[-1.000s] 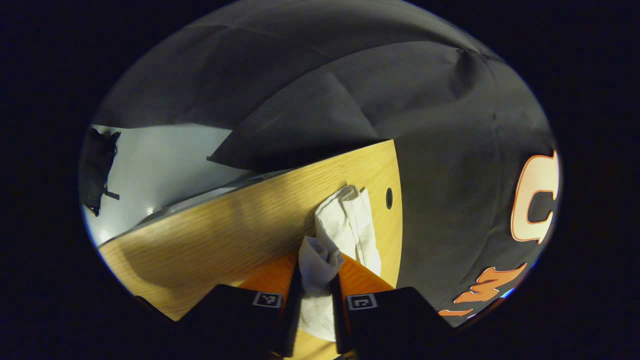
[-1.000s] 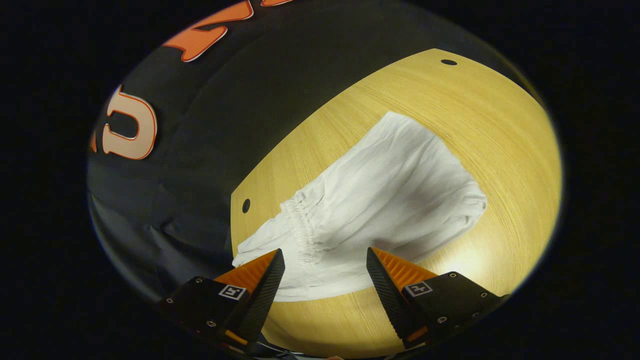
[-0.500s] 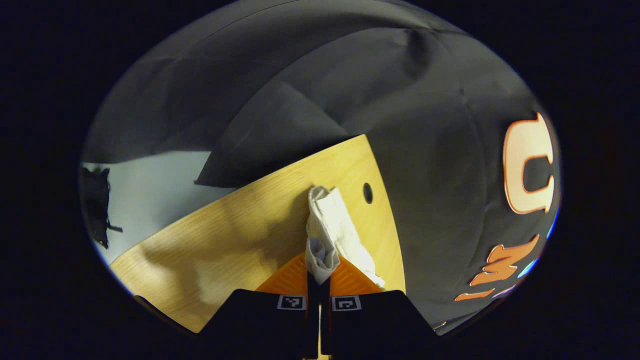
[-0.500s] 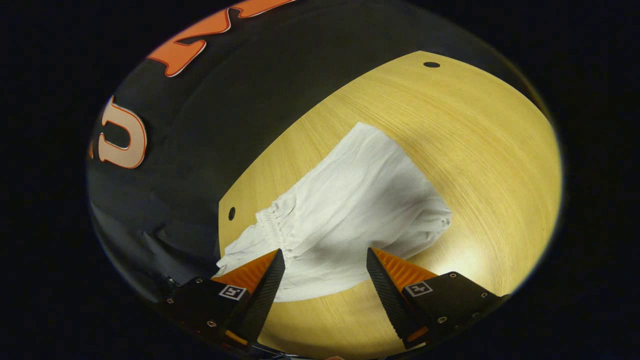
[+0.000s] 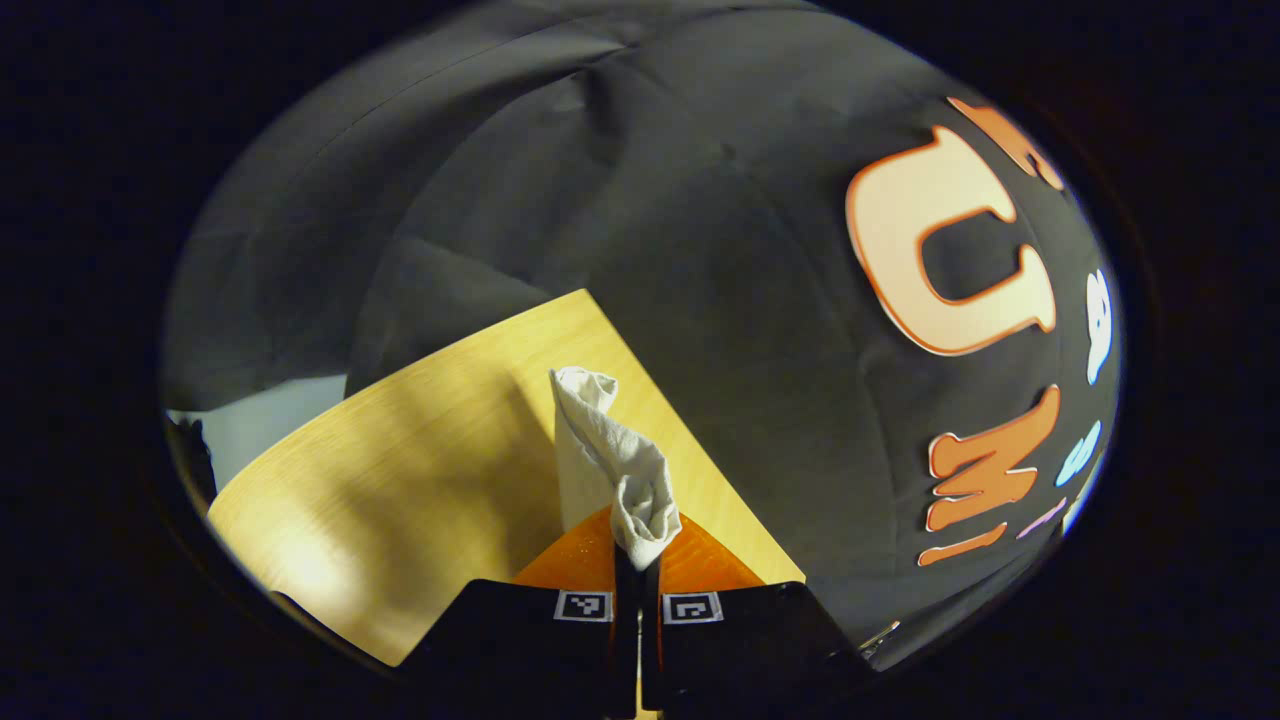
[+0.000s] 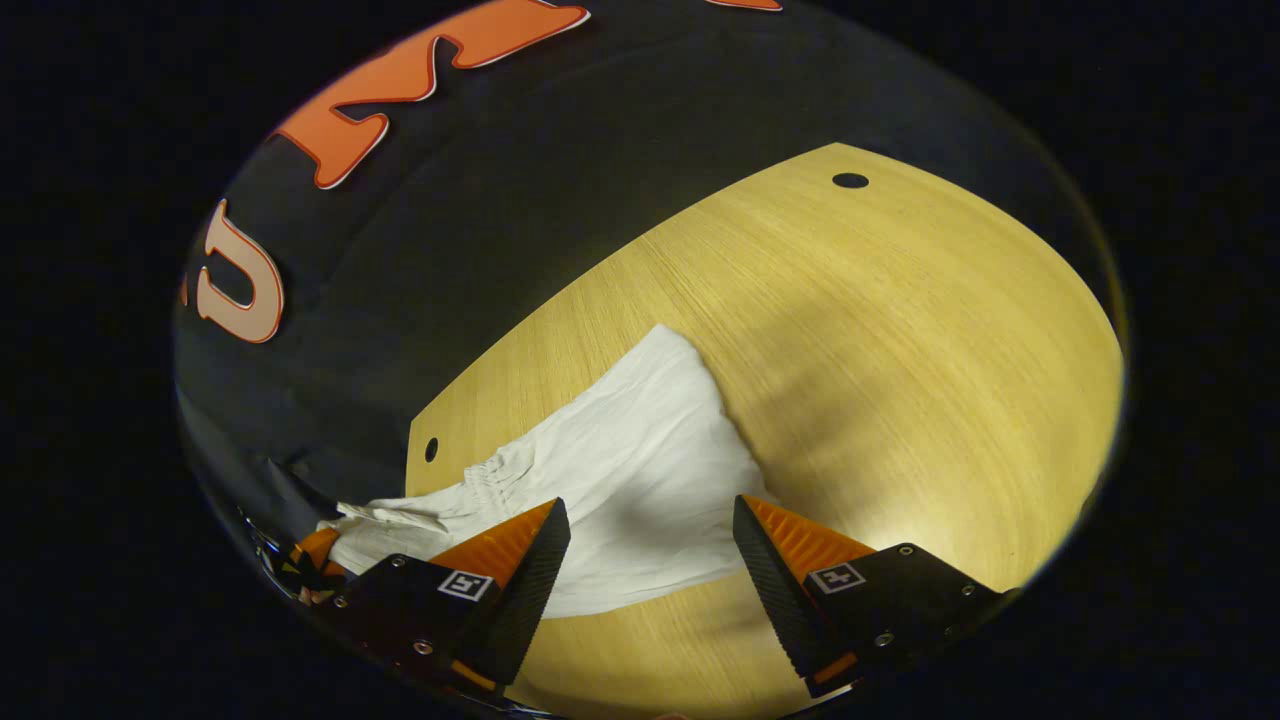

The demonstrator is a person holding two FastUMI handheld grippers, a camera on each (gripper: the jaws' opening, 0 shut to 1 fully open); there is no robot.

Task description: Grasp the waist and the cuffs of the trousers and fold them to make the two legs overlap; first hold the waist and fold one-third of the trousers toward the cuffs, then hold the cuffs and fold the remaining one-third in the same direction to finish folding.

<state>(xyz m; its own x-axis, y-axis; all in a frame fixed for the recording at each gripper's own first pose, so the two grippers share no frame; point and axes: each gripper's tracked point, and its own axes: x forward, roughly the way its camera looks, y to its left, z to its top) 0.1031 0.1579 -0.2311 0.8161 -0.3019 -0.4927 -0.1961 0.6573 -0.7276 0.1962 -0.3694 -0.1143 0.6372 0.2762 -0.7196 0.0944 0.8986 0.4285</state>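
The trousers [image 6: 640, 490] are plain white, without print or stripe, lying across the lower middle of the right gripper view; a bunched white fold of them [image 5: 625, 470] stands at the lower centre of the left gripper view. The table [image 6: 900, 330] beneath is pale yellow-tan wood with fine straight grain, brighter toward the lower right, and has a small dark round hole [image 6: 850, 181] at upper right. A pale grey floor [image 5: 255, 430] shows at the left edge of the left gripper view.
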